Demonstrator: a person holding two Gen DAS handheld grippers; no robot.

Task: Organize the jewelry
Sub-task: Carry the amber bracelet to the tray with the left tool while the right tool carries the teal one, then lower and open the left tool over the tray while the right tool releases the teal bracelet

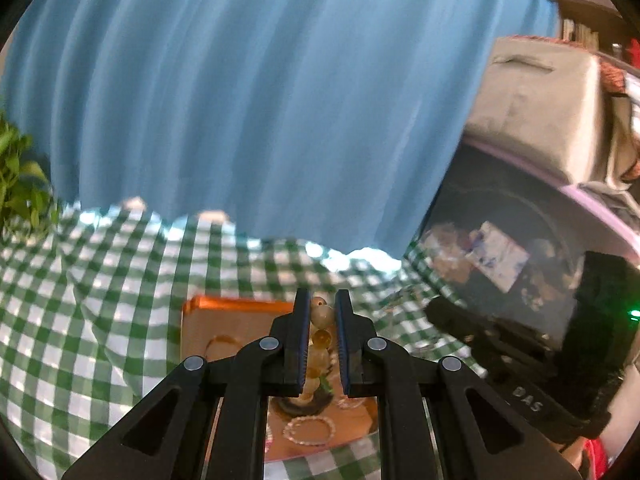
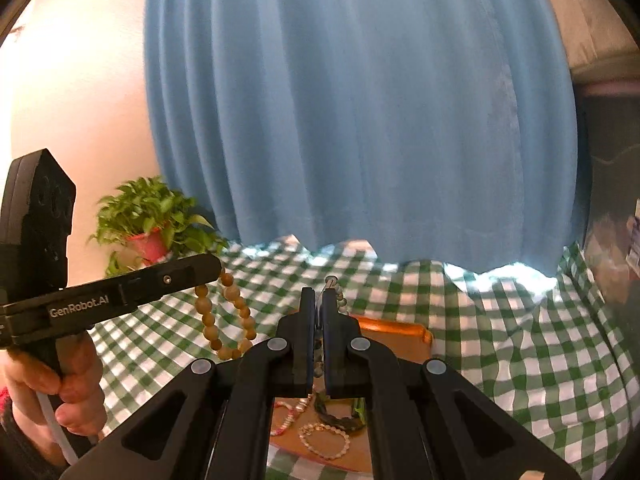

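My left gripper [image 1: 322, 304] is shut on a brown wooden bead bracelet [image 1: 321, 316] and holds it in the air above an orange tray [image 1: 224, 305]. The same bracelet [image 2: 226, 316] hangs from the left gripper in the right wrist view. My right gripper [image 2: 318, 294] is shut on a grey-green bead bracelet [image 2: 340, 295], also above the tray [image 2: 404, 330]. Several other bracelets lie in the tray: a pearl one [image 1: 309, 431] [image 2: 324, 440], a pink-white one [image 2: 286, 416] and a dark one [image 2: 336, 418].
A green-and-white checked cloth [image 1: 80, 288] covers the table. A blue curtain [image 1: 260, 80] hangs behind it. A potted plant in a red pot [image 2: 150, 232] stands at the back left. A dark glass-fronted cabinet [image 1: 512, 240] is on the right.
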